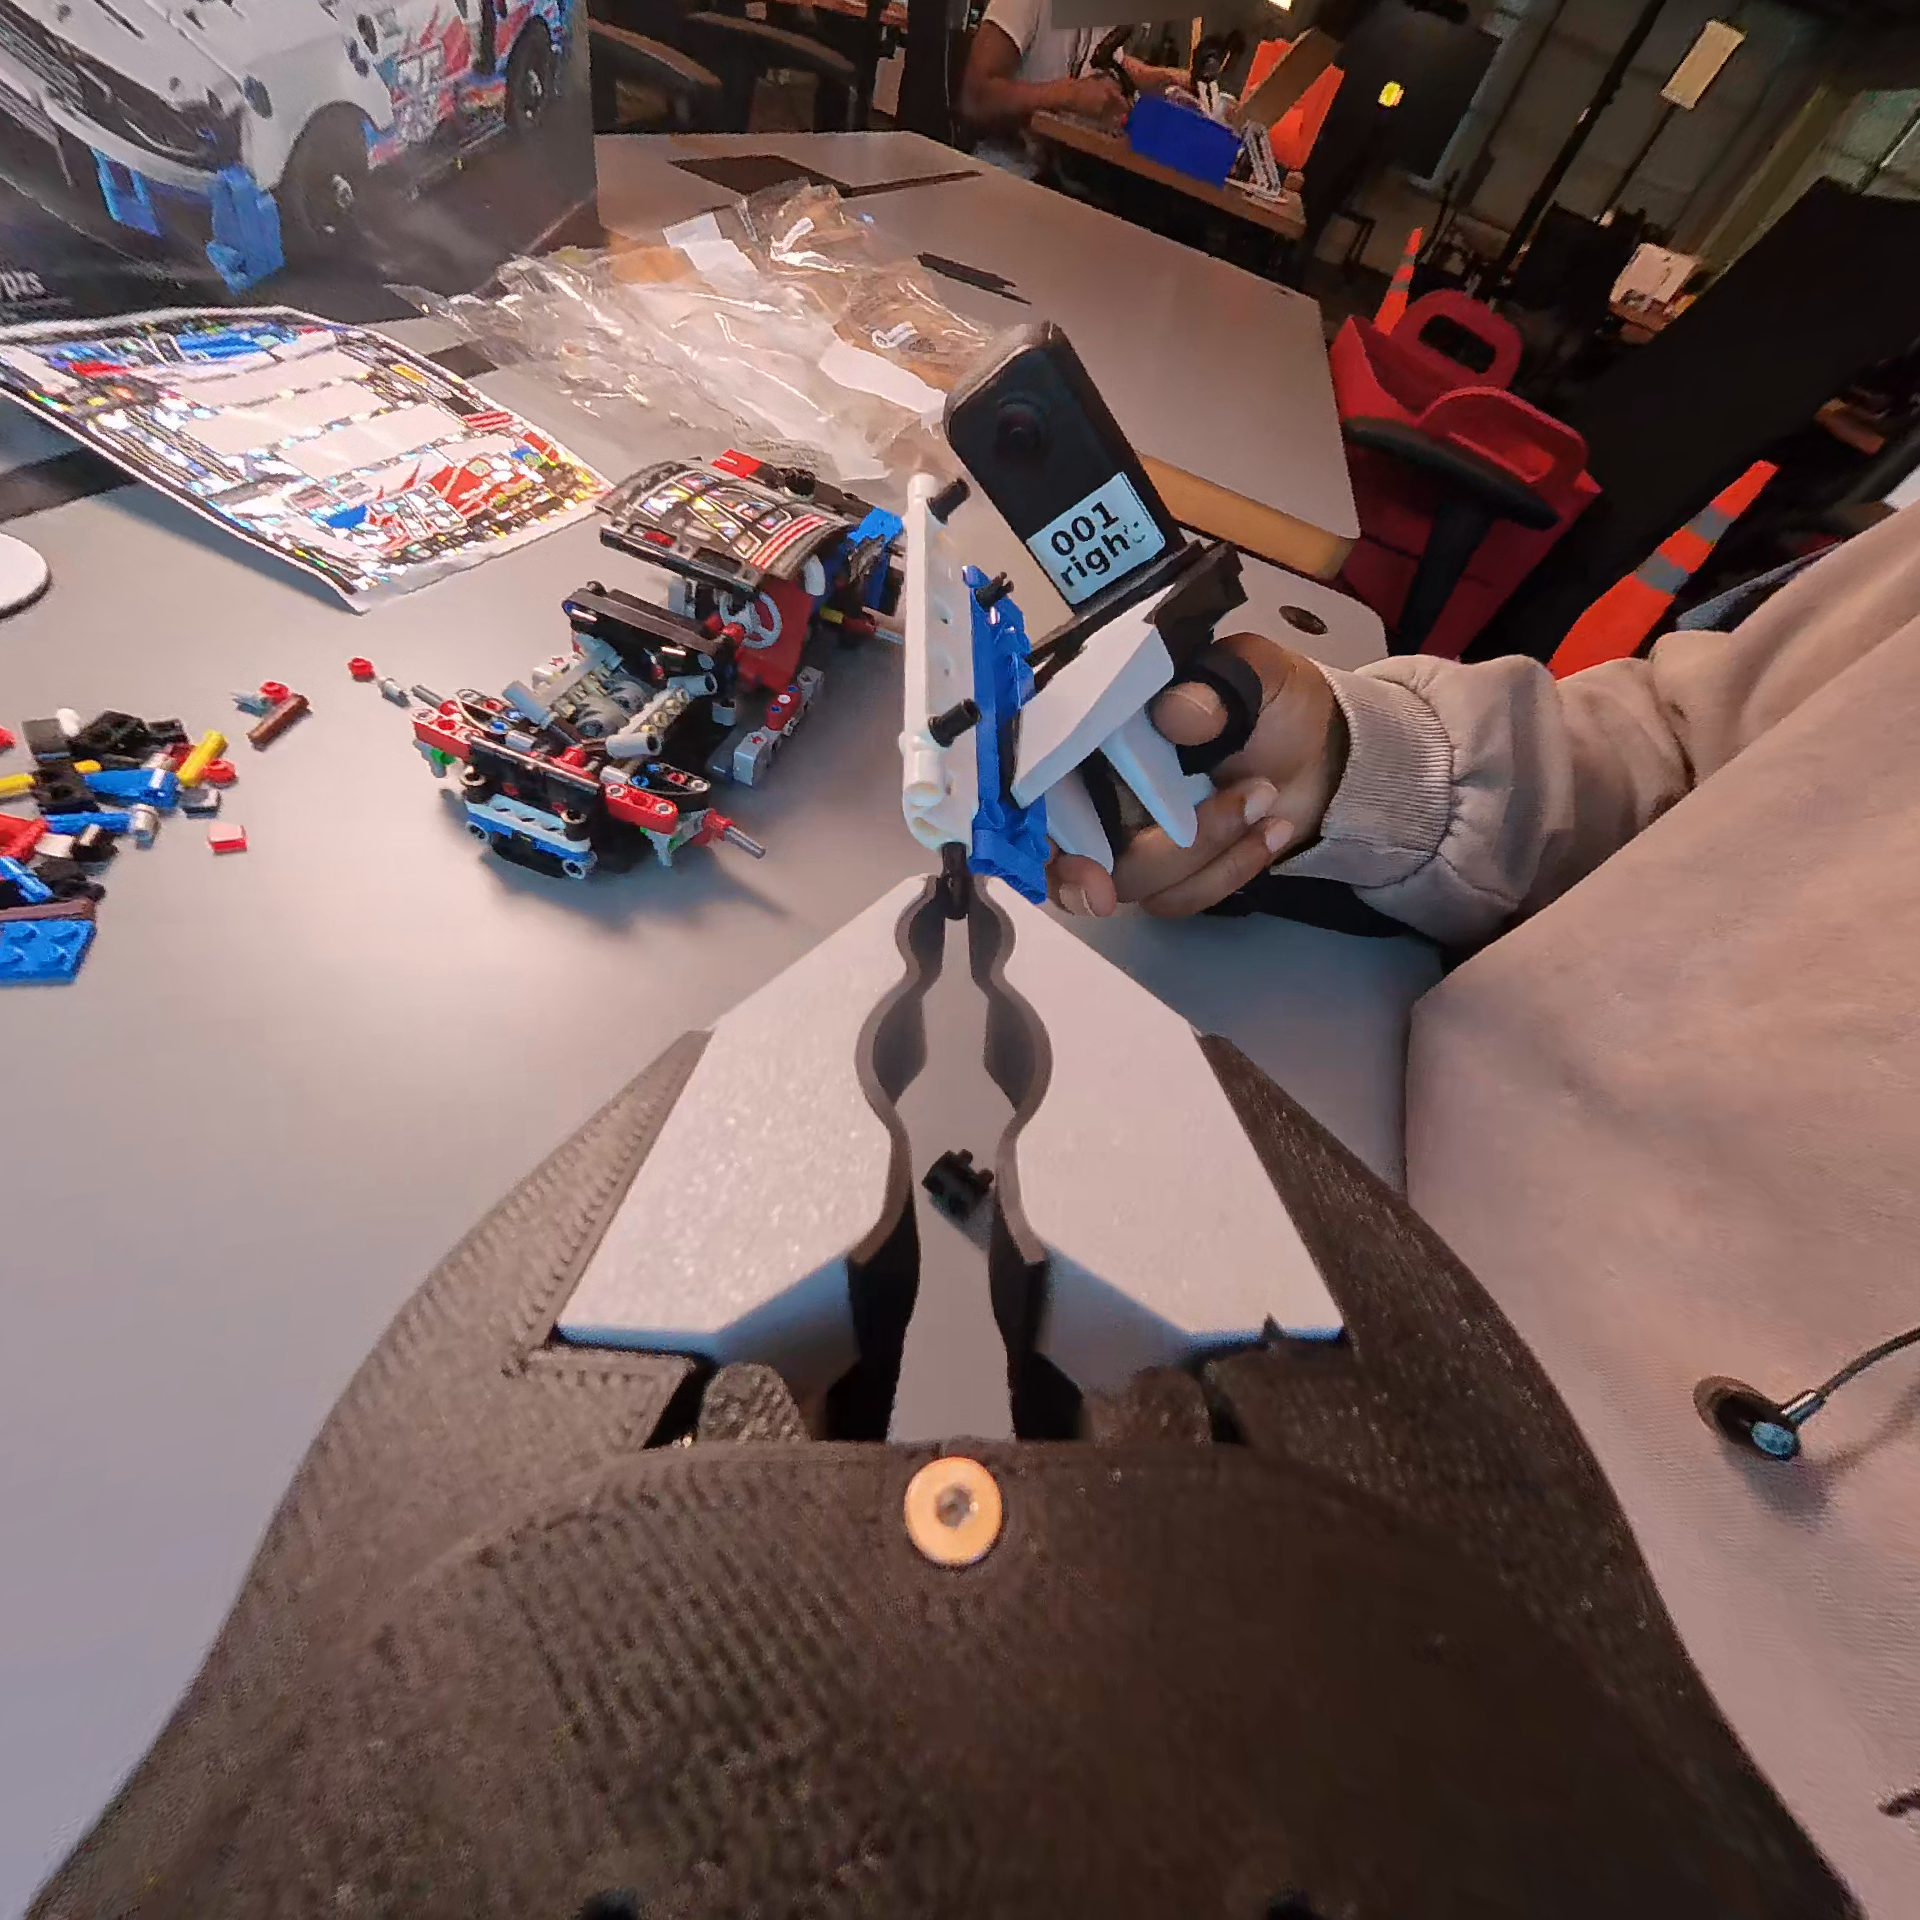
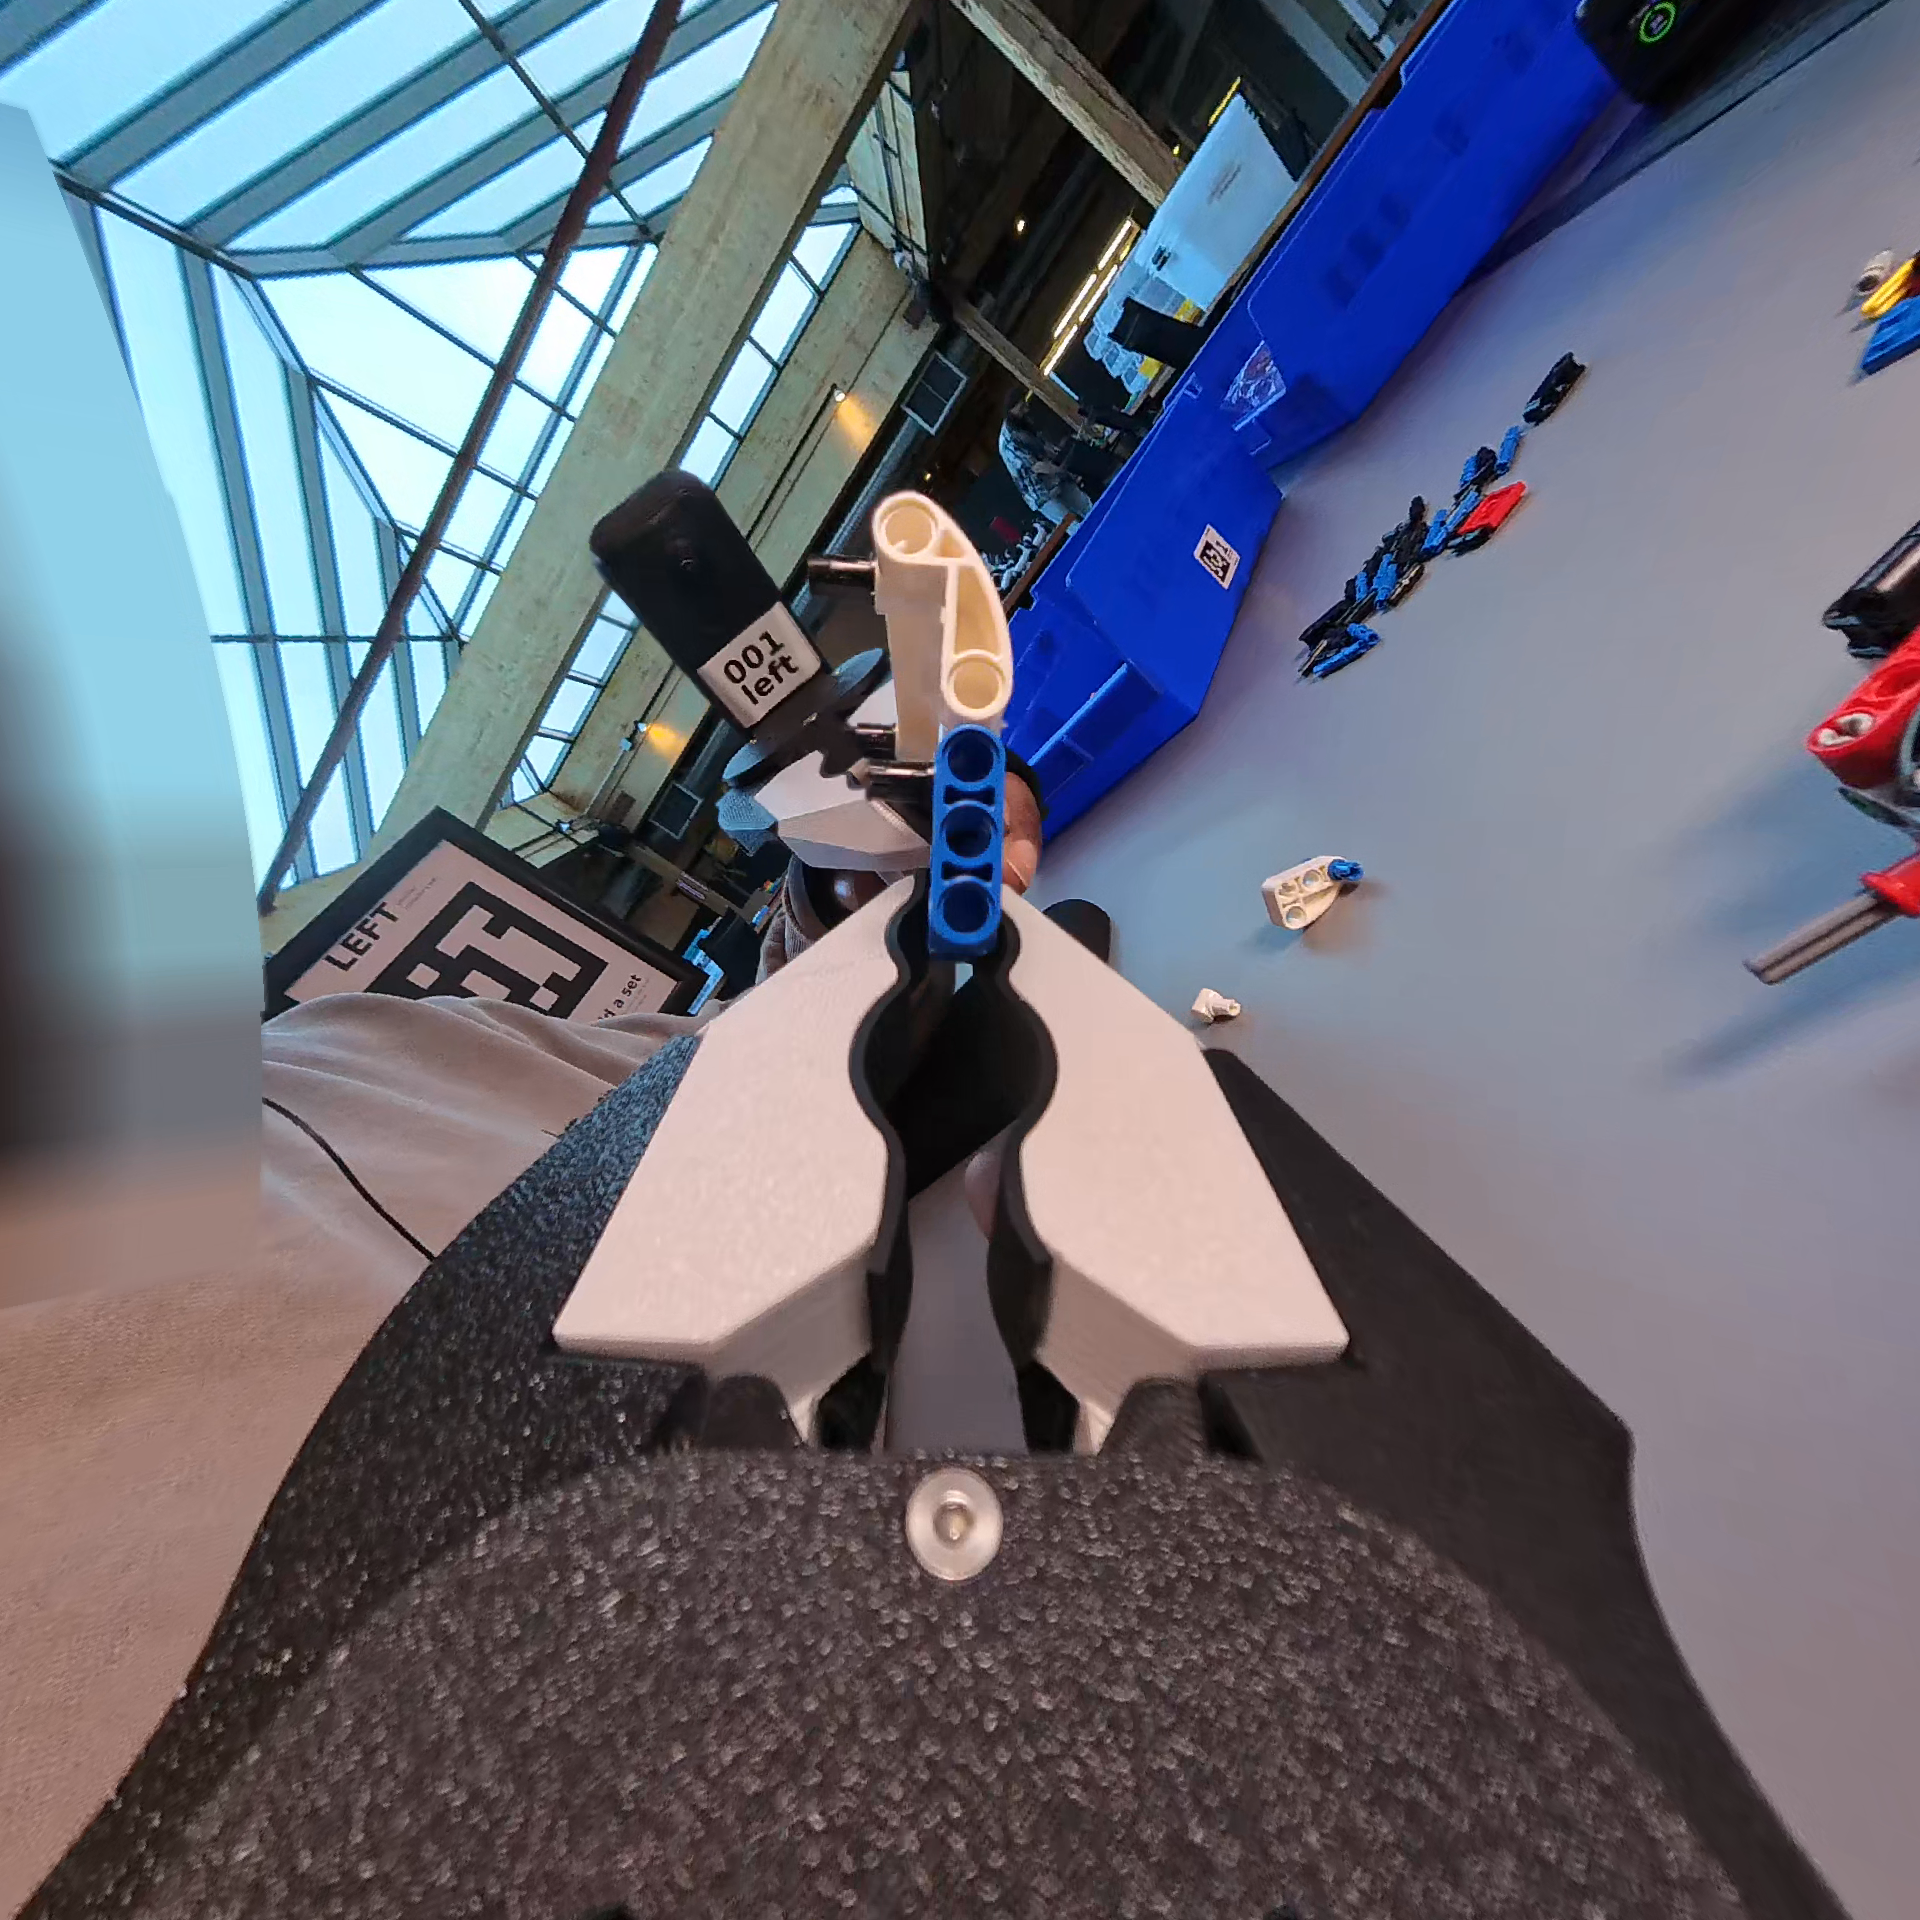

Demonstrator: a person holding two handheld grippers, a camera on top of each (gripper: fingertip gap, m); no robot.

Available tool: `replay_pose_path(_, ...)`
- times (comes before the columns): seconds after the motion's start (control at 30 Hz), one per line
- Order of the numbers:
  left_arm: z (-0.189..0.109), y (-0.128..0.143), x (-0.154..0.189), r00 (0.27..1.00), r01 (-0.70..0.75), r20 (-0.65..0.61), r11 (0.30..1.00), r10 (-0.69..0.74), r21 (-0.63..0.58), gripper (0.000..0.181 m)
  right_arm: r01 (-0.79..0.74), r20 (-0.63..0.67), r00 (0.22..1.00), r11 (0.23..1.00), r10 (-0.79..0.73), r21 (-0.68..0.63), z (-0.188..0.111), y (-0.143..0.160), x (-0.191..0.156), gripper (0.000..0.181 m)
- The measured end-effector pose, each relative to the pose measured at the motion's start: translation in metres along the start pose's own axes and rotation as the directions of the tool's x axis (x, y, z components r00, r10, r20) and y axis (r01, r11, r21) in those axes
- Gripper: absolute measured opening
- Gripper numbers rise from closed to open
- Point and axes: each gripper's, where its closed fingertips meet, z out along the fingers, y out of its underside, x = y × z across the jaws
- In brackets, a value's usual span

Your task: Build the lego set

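- Jaws of the left gripper (image 1: pixel 951 902) pinch a black pin (image 1: pixel 952 883) at the foot of the white-and-blue panel (image 1: pixel 971 707); jaws of the right gripper (image 2: pixel 964 925) clamp that panel's blue beam (image 2: pixel 966 836).
- Off-axis pushing could cock the pin or twist the panel loose.
- A dropped pin would land near the half-built car (image 1: pixel 675 686), left of the panel on the counter (image 1: pixel 312 1039).
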Motion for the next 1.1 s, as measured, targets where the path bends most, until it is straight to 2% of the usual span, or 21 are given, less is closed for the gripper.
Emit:
replay_pose_path(0.13, -0.001, -0.002, 0.000, 0.996, 0.077, -0.044, 0.997, -0.075, 0.024, 0.002, 0.000, 0.014, 1.000, 1.000, 0.000, -0.005, 0.001, 0.002, -0.002, 0.004)
replay_pose_path(0.27, 0.000, 0.006, 0.002, 0.982, 0.160, -0.104, 0.987, -0.159, 0.002, 0.002, 0.051, -0.018, 0.998, 0.994, -0.053, -0.094, 0.005, 0.017, 0.001, 0.005)
replay_pose_path(0.43, -0.006, 0.019, 0.013, 0.993, -0.059, -0.109, 0.991, 0.046, -0.120, 0.002, 0.023, 0.038, 0.999, 0.978, -0.016, -0.206, 0.007, 0.032, -0.006, 0.004)
replay_pose_path(0.6, -0.014, 0.033, 0.018, 0.987, -0.054, -0.161, 0.983, 0.025, -0.175, 0.002, 0.074, 0.028, 0.997, 0.945, -0.069, -0.317, 0.013, 0.049, -0.005, 0.004)
replay_pose_path(0.7, -0.015, 0.042, 0.020, 0.987, -0.051, -0.160, 0.978, 0.018, -0.204, 0.002, 0.139, -0.001, 0.989, 0.918, -0.150, -0.371, 0.014, 0.054, -0.001, 0.005)
replay_pose_path(0.73, -0.014, 0.046, 0.023, 0.985, -0.052, -0.169, 0.975, 0.015, -0.215, 0.002, 0.159, -0.003, 0.985, 0.911, -0.173, -0.381, 0.015, 0.055, 0.000, 0.010)
replay_pose_path(0.8, -0.013, 0.052, 0.027, 0.984, -0.069, -0.176, 0.969, 0.027, -0.237, 0.002, 0.184, 0.002, 0.980, 0.906, -0.199, -0.382, 0.017, 0.054, 0.000, 0.016)
replay_pose_path(0.83, -0.012, 0.053, 0.028, 0.984, -0.071, -0.177, 0.968, 0.029, -0.240, 0.002, 0.187, 0.011, 0.980, 0.906, -0.198, -0.379, 0.017, 0.054, -0.001, 0.007)
replay_pose_path(0.93, -0.013, 0.053, 0.030, 0.982, -0.065, -0.187, 0.969, 0.020, -0.237, 0.002, 0.218, 0.038, 0.975, 0.903, -0.220, -0.371, 0.018, 0.055, -0.004, 0.006)
replay_pose_path(1.1, -0.013, 0.050, 0.032, 0.981, -0.050, -0.194, 0.966, 0.000, -0.253, 0.002, 0.185, 0.055, 0.983, 0.913, -0.177, -0.363, 0.017, 0.054, -0.005, 0.006)
